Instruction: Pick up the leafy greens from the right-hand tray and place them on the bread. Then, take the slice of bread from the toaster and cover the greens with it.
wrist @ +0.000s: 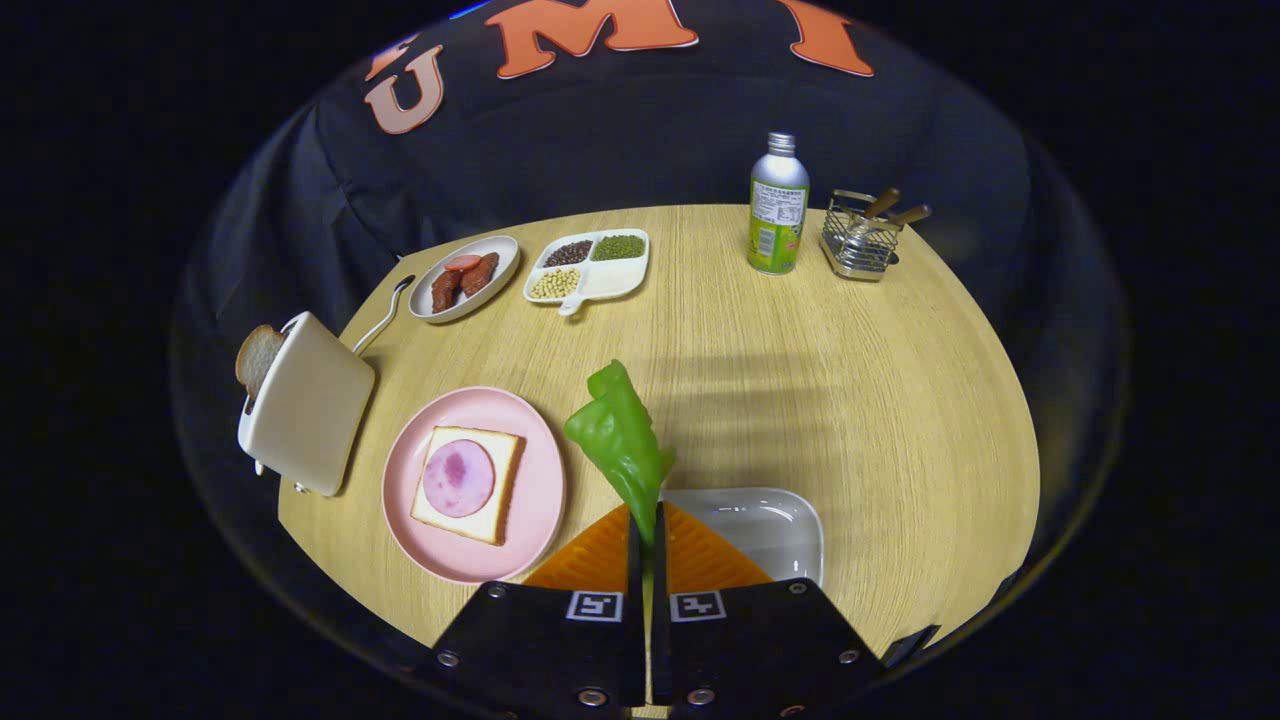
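The tongs (646, 530) are seen pressed almost together, and the leafy greens (620, 440) are pinched between both fingers, the leaf standing up and leaning a little to the left above them. Just beneath and to the right of the fingers, the white tray (775, 525) is seen near the front edge of the table (850, 400); its near side is covered by the tongs. Left of the fingers, close by, the pink plate (530, 500) is set, and on it the bread (500, 480) is laid flat with a round pink slice of ham (459, 477) on top. The plate's near rim is close to the table's front edge.

Further left, at the table's left edge, the toaster (305, 405) is placed, with a slice of bread (258, 357) poking out of its far side; only part of that slice can be made out. A wide bare stretch of table is left open ahead of the fingers and to the right.

Beyond, a dish of sausages (465, 278) with a spoon (385, 310) beside it and a divided dish of beans (588, 266) are lined up. At the far edge, a bottle (778, 205) and a wire basket (860, 240) with wooden handles are stood.
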